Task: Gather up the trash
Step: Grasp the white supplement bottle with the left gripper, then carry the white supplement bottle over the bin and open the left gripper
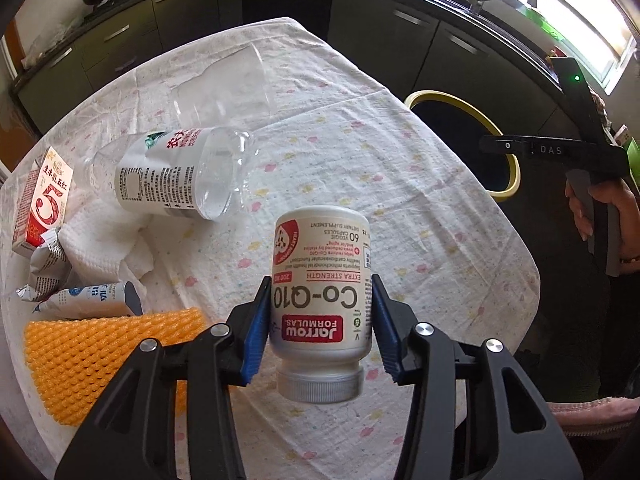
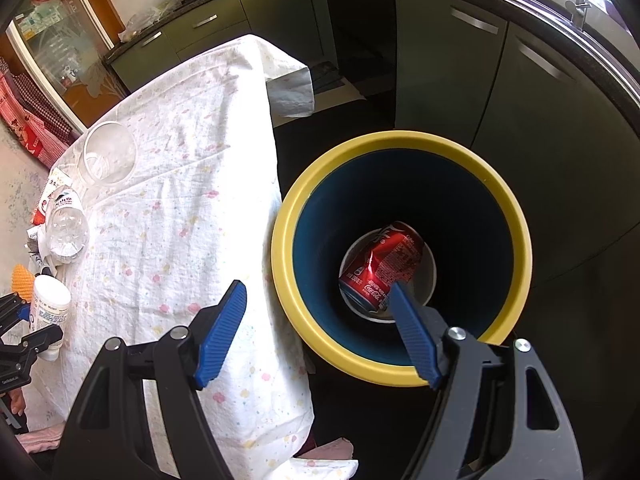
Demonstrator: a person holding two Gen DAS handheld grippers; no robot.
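My left gripper (image 1: 320, 304) is shut on a white Co-Q10 supplement bottle (image 1: 322, 280), held cap toward the camera above the table (image 1: 400, 184). The bottle also shows in the right wrist view (image 2: 48, 304). My right gripper (image 2: 316, 312) is open and empty above the yellow-rimmed bin (image 2: 400, 364), which stands on the floor to the table's right. A red Coca-Cola can (image 2: 384, 268) lies at the bin's bottom. The bin also shows in the left wrist view (image 1: 508, 160), with the right gripper (image 1: 540, 148) over it.
On the table lie a clear plastic water bottle (image 1: 176, 176), a clear plastic cup (image 1: 224, 80), a red drink carton (image 1: 40, 204), crumpled cartons (image 1: 92, 296), a white paper towel (image 1: 108, 248) and an orange foam net (image 1: 104, 356). Dark kitchen cabinets (image 1: 360, 28) stand behind.
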